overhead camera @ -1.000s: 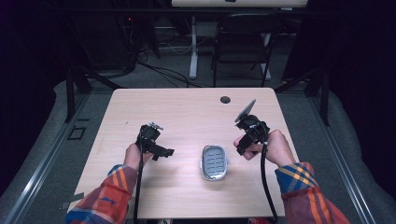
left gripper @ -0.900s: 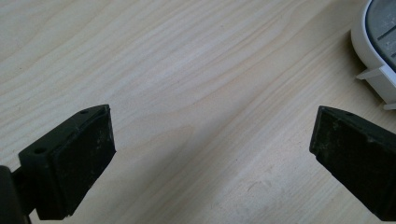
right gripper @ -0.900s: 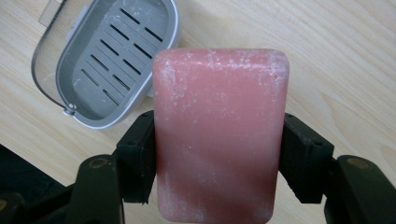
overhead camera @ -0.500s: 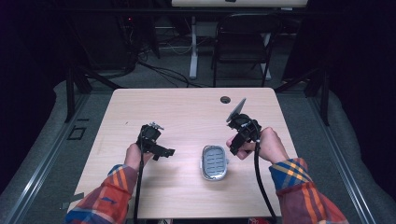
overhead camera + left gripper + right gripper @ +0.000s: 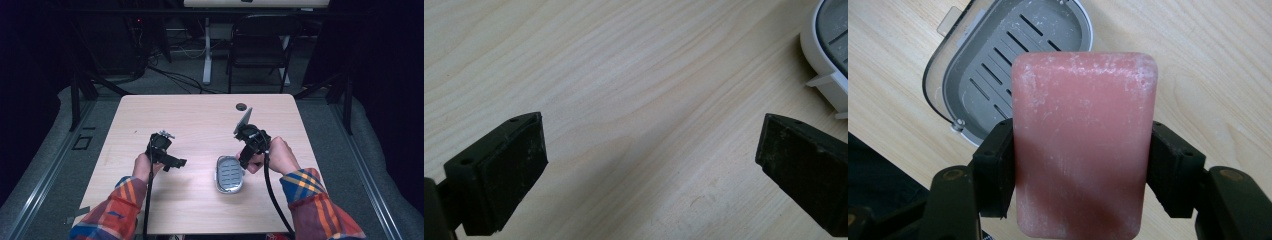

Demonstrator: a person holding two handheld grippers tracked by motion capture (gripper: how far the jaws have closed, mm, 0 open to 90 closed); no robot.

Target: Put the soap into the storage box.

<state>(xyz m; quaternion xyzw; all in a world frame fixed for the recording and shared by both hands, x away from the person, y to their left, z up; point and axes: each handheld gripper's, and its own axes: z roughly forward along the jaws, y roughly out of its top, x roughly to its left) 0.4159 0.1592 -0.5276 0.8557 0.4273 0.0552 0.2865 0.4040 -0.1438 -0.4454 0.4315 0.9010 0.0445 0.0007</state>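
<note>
Right claw (image 5: 1080, 165) moved over, gripping pink soap (image 5: 1083, 145) above dish (image 5: 955, 62), seemingly.

Pale wooden table (image 5: 200, 120), bare across its far half and left side. A soap dish (image 5: 229, 173) lies right of centre near the front, open, just beside the right gripper (image 5: 248, 161). A small dark grommet (image 5: 241, 106) sits flush near the far edge.

So the right hand-held gripper (image 5: 1082, 175) has a pink bar of soap (image 5: 1083, 145) clamped by its long sides, one black pad pressing on each. Behind it sits a grey slotted soap dish (image 5: 998, 55) with a clear rim, flat on the light wood counter (image 5: 1208, 65).
</note>
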